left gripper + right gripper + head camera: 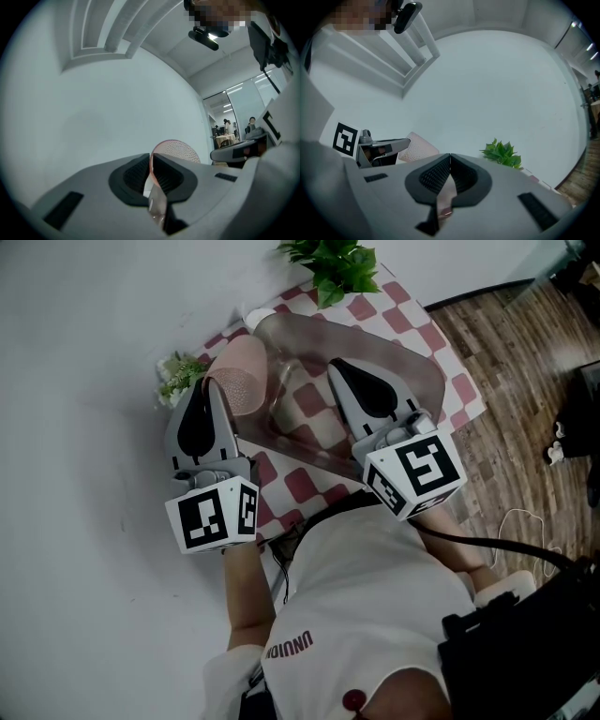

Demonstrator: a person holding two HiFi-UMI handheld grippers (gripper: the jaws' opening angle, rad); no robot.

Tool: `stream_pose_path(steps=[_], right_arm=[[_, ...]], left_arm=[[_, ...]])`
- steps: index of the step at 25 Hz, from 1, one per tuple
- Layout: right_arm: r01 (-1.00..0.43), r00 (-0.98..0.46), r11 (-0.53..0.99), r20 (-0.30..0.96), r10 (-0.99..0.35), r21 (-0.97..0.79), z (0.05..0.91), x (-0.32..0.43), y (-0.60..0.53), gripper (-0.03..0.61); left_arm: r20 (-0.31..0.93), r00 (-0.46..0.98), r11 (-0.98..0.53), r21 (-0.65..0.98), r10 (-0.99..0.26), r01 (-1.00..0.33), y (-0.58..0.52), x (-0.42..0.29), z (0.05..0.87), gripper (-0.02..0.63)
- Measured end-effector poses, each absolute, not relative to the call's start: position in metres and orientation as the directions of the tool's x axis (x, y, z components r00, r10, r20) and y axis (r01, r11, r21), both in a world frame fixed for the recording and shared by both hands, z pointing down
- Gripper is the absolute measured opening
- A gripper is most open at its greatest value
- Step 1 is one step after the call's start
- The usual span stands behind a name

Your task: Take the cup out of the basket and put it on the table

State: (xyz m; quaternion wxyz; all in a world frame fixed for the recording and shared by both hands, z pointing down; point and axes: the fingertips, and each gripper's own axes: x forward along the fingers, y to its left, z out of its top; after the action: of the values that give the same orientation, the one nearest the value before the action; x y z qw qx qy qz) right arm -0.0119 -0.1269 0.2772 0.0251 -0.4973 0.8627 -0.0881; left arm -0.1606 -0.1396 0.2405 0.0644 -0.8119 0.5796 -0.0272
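Note:
A pink speckled cup [242, 379] is held on its side over the left part of the red-and-white checked table [375, 310]. My left gripper [208, 382] is shut on its thin rim. In the left gripper view the rim runs down between the pads of the left gripper [151, 164], and the cup [180, 151] shows just beyond. A smoky see-through basket [412, 367] is over the cloth. My right gripper [336, 367] lies over it, shut on a thin translucent strip that looks like the basket's wall. The right gripper [449, 161] view also shows the cup [419, 145].
A green potted plant [333, 263] stands at the table's far end, and it also shows in the right gripper view as the plant [502, 153]. A small bunch of flowers [178, 376] sits at the left edge by the white wall. Wood floor [525, 381] lies to the right.

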Motion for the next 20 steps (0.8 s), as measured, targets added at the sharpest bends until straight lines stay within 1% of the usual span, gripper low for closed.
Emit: stream_pose_path(steps=[5,20], right_arm=[[-0.842,-0.524,0.509,0.045,-0.850,-0.180,0.278,-0.020,-0.126,0.017],[-0.804,-0.582,0.566,0.045,-0.812,-0.183,0.280,-0.048,-0.122,0.017]], left_arm=[[-0.024,0.305,-0.301,-0.108,-0.952,-0.948,-0.134,-0.171,0.242,0.032],[-0.028,0.220,-0.216,-0.102,-0.975,-0.971,-0.114,-0.202,0.242,0.032]])
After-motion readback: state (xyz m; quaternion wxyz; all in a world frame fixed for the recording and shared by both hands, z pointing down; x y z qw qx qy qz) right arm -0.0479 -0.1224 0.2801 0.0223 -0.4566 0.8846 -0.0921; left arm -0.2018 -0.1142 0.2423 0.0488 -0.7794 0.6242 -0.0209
